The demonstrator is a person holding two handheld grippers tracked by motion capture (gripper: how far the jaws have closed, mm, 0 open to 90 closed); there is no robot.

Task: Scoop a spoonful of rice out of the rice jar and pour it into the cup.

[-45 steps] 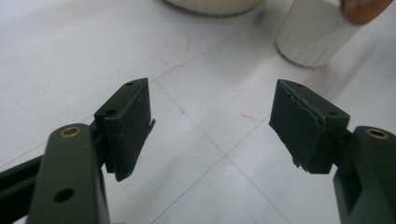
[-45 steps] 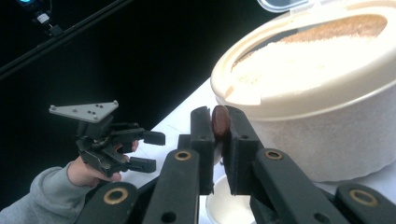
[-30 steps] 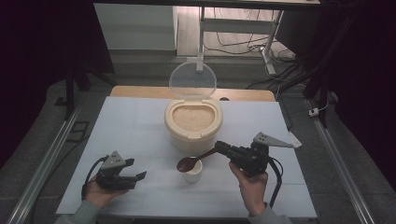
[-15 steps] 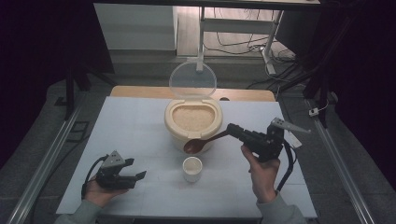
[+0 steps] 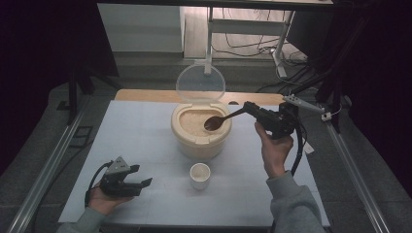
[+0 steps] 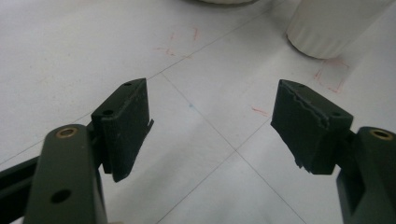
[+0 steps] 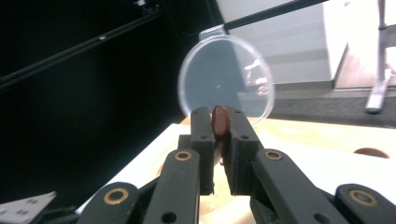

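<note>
The right hand-held gripper point(image 5: 248, 108) is clamping its jaws tight on the handle of a brown spoon point(image 5: 217, 121), w/ the spoon bowl hanging over the rice inside the cream container point(image 5: 200, 138) (clear lid point(image 5: 200, 83) standing upright behind it). In the right gripper view the spoon point(image 7: 219, 121) is showing edge-on btwn the jaws. The left hand-held gripper point(image 5: 144, 183) is resting on the bench point(image 5: 136, 126) at the near left, jaws wide apart & gripping nothing. A small white cup point(image 5: 199, 175) is standing just in front of the container.
</note>
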